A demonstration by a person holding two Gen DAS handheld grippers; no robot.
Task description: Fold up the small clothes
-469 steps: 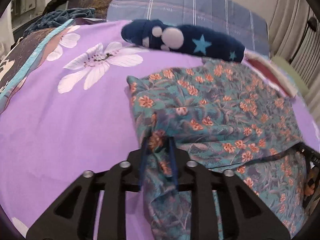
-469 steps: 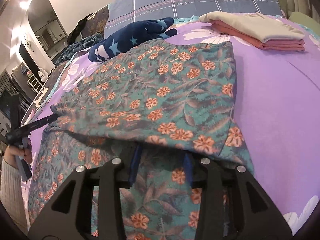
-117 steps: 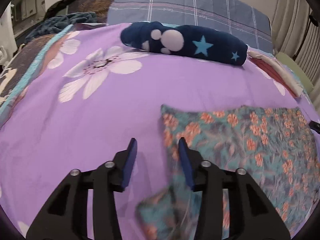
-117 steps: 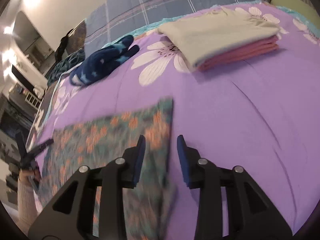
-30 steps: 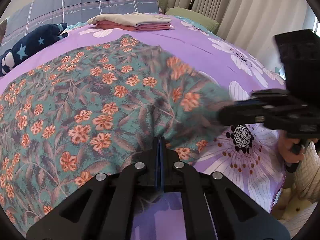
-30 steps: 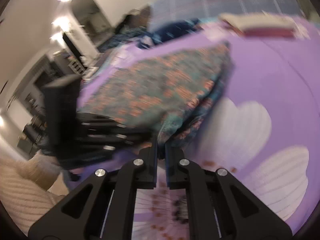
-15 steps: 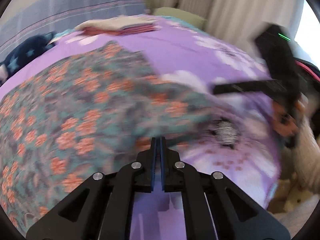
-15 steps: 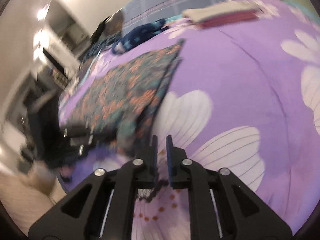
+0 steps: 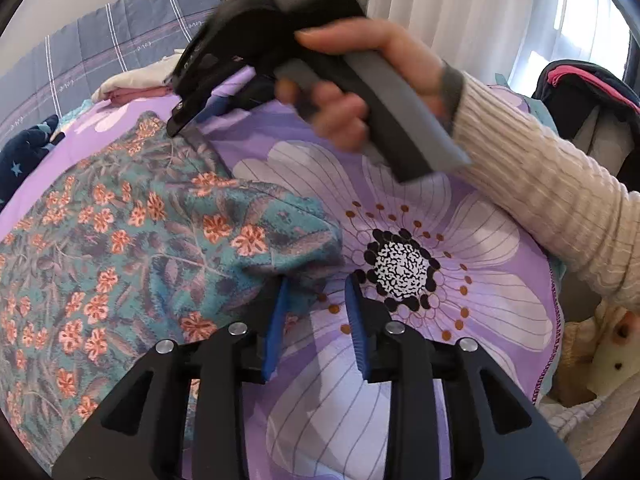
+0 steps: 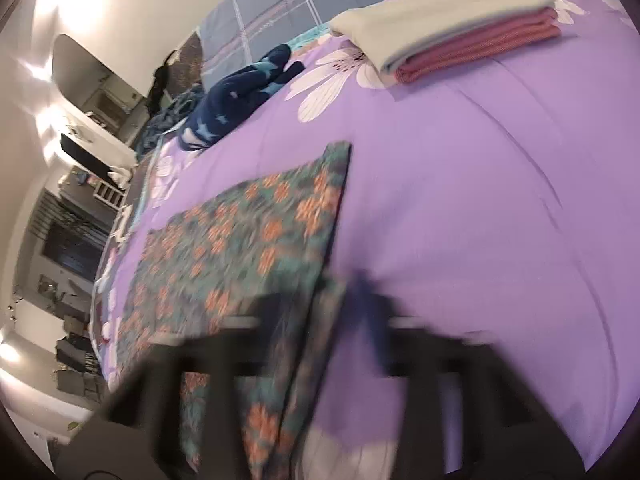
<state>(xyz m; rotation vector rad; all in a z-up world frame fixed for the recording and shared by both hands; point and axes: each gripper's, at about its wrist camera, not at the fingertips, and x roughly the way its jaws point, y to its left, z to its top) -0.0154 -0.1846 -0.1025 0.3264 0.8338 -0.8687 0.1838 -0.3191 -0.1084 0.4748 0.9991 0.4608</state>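
Left tongs (image 9: 316, 316) just opened, nothing between the blue pads, teal floral garment (image 9: 140, 248) on the purple bed cover (image 9: 440, 380) touching their left pad, right tongs (image 10: 332, 320) blurred, apparently shut and empty, garment edge beneath.

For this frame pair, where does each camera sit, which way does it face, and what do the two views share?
Left wrist: on the left hand-held gripper, looking down at the floral garment's corner on the purple bedspread; the person's right hand shows.
Right wrist: on the blurred right hand-held gripper, facing the headboard; no hand visible.
Shared: garment, folded stack, navy star garment.
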